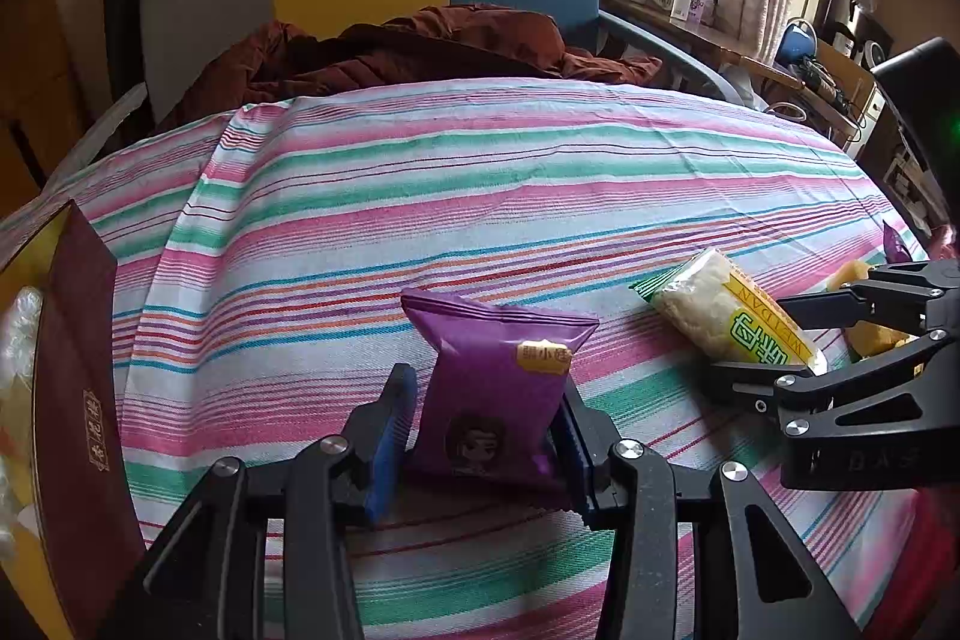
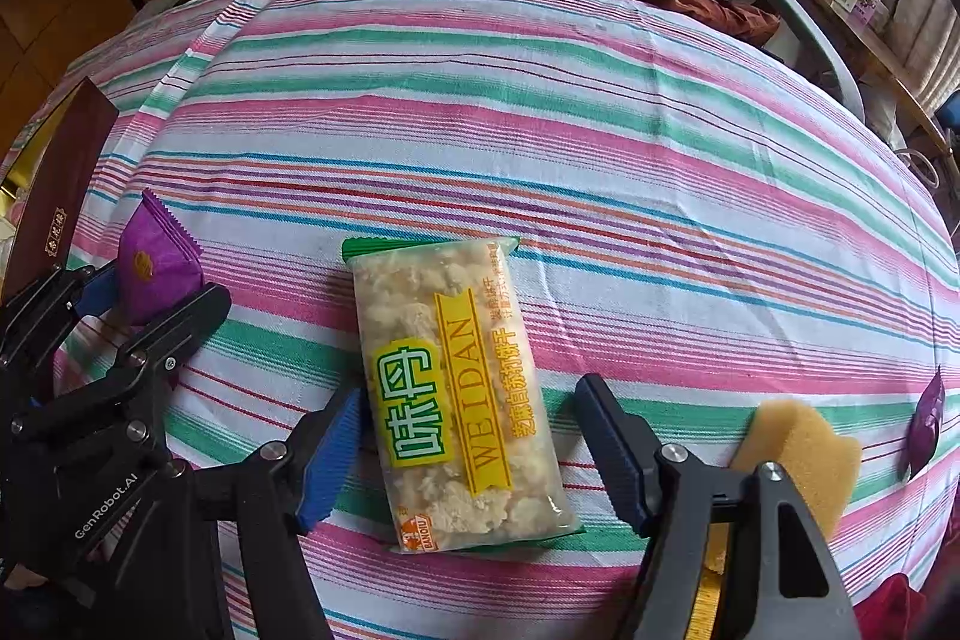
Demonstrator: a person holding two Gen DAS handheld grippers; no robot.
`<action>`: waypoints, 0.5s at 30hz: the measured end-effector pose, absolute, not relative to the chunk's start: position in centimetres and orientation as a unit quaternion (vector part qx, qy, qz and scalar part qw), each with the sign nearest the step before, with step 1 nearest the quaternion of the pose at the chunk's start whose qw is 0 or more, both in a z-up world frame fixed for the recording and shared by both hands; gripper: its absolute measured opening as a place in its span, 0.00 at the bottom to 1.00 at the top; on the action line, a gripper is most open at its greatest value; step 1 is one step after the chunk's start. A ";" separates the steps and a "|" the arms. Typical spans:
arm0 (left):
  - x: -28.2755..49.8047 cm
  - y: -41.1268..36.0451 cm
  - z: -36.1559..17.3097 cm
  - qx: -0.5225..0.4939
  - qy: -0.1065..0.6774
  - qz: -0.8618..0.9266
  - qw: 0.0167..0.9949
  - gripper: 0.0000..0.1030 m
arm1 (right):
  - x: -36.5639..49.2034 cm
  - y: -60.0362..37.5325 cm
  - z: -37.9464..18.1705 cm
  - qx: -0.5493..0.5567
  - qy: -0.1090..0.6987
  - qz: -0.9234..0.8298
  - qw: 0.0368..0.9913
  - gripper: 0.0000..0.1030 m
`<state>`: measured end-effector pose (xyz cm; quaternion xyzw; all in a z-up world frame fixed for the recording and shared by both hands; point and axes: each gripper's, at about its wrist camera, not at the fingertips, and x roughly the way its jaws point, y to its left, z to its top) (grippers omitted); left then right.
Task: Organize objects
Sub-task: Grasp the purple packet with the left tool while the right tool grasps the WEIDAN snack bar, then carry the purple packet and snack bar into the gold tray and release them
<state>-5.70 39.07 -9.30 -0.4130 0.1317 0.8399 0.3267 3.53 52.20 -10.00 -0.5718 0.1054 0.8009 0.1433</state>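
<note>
The right gripper is standing with its jaws spread wide, one blue-padded finger on each long side of the clear cracker packet, neither pad visibly touching it. The packet is lying flat on the striped bedsheet, its long axis running straight away from the jaws, so the fingers are bracketing its narrow width near the close end. The right gripper is plainly the nearer one; closing on the spot appears sufficient for a grasp.

The left gripper is pinching the purple snack pouch by its lower sides, holding it upright above the sheet. A dark red box is sitting at the far left edge; a yellow sponge is lying just right of the right gripper.
</note>
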 end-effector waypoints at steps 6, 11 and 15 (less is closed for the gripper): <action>-5.6 39.3 -9.1 -0.414 0.141 0.840 0.323 0.42 | 3.8 51.7 -9.5 -0.563 0.095 0.810 0.134 0.49; -5.1 39.0 -8.8 -0.416 0.150 0.840 0.313 0.39 | 3.6 52.0 -9.5 -0.560 0.092 0.812 0.132 0.48; -4.7 38.0 -8.2 -0.424 0.145 0.839 0.308 0.39 | 4.4 52.5 -9.4 -0.561 0.090 0.813 0.131 0.48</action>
